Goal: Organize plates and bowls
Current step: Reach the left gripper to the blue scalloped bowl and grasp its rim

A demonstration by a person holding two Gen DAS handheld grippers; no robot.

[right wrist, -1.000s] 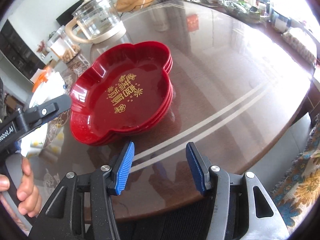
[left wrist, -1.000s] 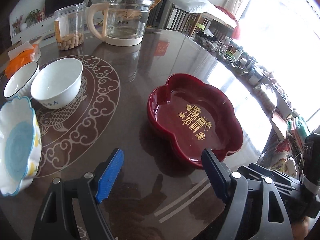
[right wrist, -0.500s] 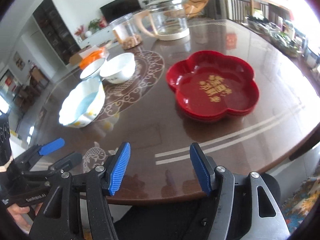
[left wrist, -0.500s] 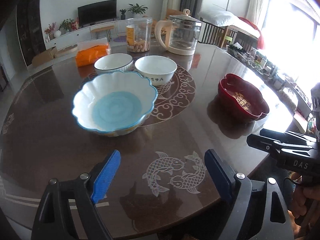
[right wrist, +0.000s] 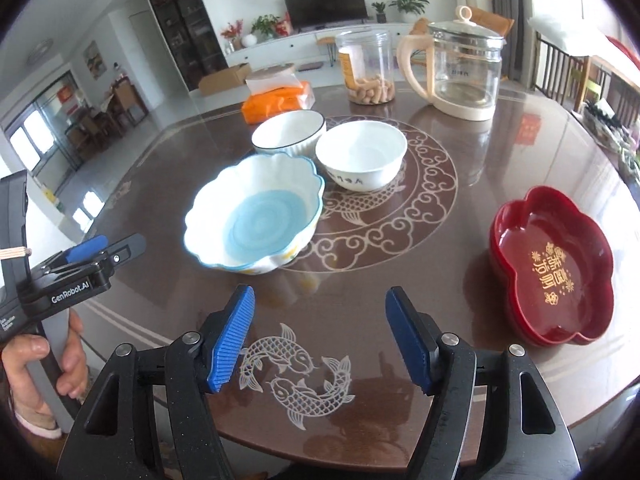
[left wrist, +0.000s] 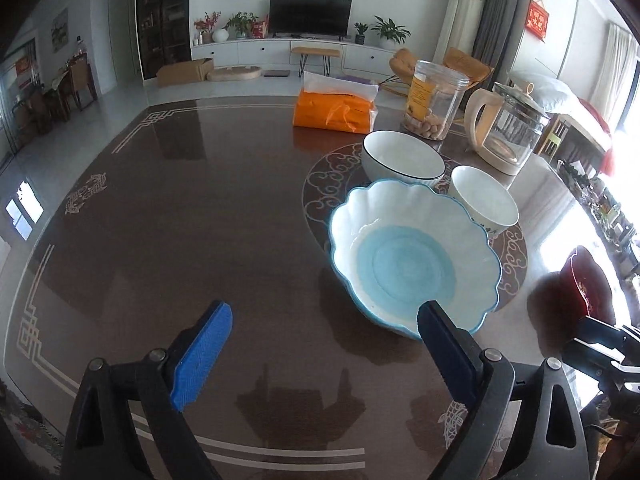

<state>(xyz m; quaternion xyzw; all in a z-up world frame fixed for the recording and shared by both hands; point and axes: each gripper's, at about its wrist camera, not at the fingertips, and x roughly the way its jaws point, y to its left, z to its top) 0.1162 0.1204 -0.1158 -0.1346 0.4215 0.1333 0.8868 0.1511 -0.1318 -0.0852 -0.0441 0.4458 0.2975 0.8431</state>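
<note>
Both grippers are held wide open and empty above the table (right wrist: 520, 184). The scalloped blue bowl (left wrist: 412, 264) is located just beyond the left gripper (left wrist: 320, 344), and ahead-left of the right gripper (right wrist: 320, 340). Two white bowls (right wrist: 360, 160) are positioned behind it, the red plates (right wrist: 556, 272) well apart to the right

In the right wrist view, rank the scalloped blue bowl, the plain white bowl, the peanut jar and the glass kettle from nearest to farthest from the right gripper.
1. Scalloped blue bowl, just ahead of the right gripper, slightly left.
2. Plain white bowl, behind it, centre.
3 and 4. Peanut jar at the back, centre, and glass kettle at the back, right: too close to call.
</note>
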